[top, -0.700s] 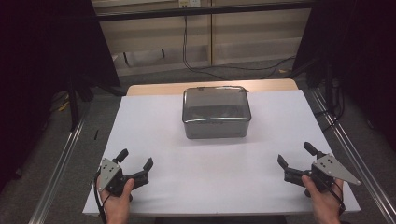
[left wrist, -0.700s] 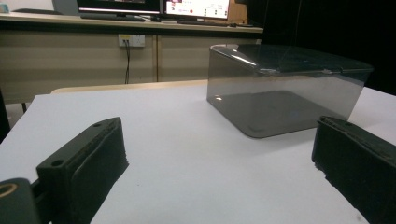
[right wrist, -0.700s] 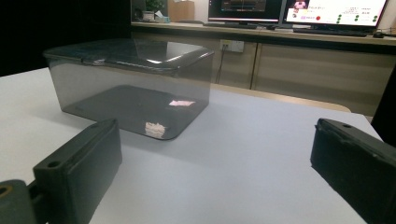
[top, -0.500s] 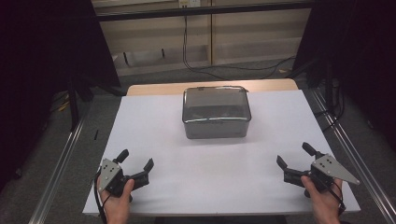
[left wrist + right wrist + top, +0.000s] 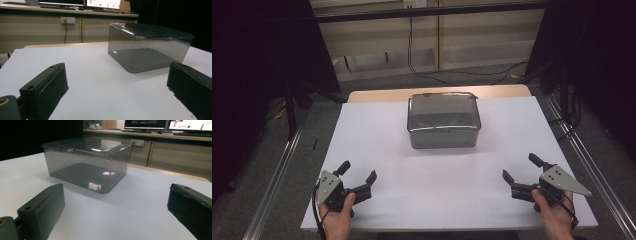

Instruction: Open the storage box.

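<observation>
- L gripper [image 5: 357,172], held in the person's left hand [image 5: 337,217] at the near-left corner of the table: jaws spread wide, nothing between them, pointing up-table twd the box.
- R gripper [image 5: 522,167], in the right hand [image 5: 554,217] at the near-right corner: jaws likewise wide apart & empty, angled in twd the table's middle.
- Both grippers sit low over the white tabletop [image 5: 437,180]; whether they rest on it or hover just above can't be told from the high view.
- A grey three-cornered plate tops each gripper; a cable trails from the L one past the wrist.
- Smoky, see-through plastic box [image 5: 442,120], lid on, stands upright at the table's centre-far part, well apart from both grippers & roughly midway betw. them.
- In the left gripper view the box [image 5: 147,47] lies ahead & to the right of the gap betw. the jaws; in the right gripper view the box [image 5: 86,163] lies ahead & to the left.
- Contents: perhaps something dark inside – too murky to tell.
- Behind the table: beige cabinets [image 5: 432,50], a wall socket w/ black cables [image 5: 412,45] hanging down, monitors [image 5: 165,125] on top.
</observation>
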The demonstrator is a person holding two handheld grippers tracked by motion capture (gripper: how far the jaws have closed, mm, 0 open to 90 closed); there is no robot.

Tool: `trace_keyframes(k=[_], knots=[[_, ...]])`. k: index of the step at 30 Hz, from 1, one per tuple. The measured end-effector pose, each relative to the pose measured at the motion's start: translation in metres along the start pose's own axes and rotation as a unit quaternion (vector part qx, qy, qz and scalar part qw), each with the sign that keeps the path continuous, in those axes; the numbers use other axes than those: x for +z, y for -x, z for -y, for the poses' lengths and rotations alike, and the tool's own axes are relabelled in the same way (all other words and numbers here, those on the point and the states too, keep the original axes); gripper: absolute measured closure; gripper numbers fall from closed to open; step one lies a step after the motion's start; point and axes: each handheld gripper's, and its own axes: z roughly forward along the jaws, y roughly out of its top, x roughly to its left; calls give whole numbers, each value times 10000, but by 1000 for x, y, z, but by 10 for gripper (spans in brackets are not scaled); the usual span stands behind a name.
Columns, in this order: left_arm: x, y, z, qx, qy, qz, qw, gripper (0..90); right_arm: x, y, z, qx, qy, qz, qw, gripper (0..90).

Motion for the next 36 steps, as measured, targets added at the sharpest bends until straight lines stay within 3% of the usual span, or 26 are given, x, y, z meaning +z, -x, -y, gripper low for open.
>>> trace_keyframes(k=[8, 11, 13, 20, 28, 29, 36], knots=[[-2, 1, -1, 57, 19, 0, 10000, 31, 2, -10, -3, -6, 41, -156, 9999, 4], [-1, 2, 0, 2, 15, -104, 9999, 35, 4, -12, -4, -83, 64, -189, 9998, 4], [-1, 2, 0, -34, 3, -62, 10000, 35, 7, -14, -6, -119, 112, -181, 9997, 2], [1, 3, 1, 26, -39, -49, 10000, 34, 18, -18, -5, -83, -47, -346, 9994, 3], [1, 3, 0, 35, 0, -26, 10000, 34, 27, -26, -9, -35, 37, -440, 9990, 0], [2, 3, 0, 30, 27, -24, 10000, 34, 31, -28, -9, 31, 5, -538, 9985, 1], [4, 3, 0, 87, -82, -60, 9999, 34, 38, -32, -13, -16, 25, -630, 9980, 0]])
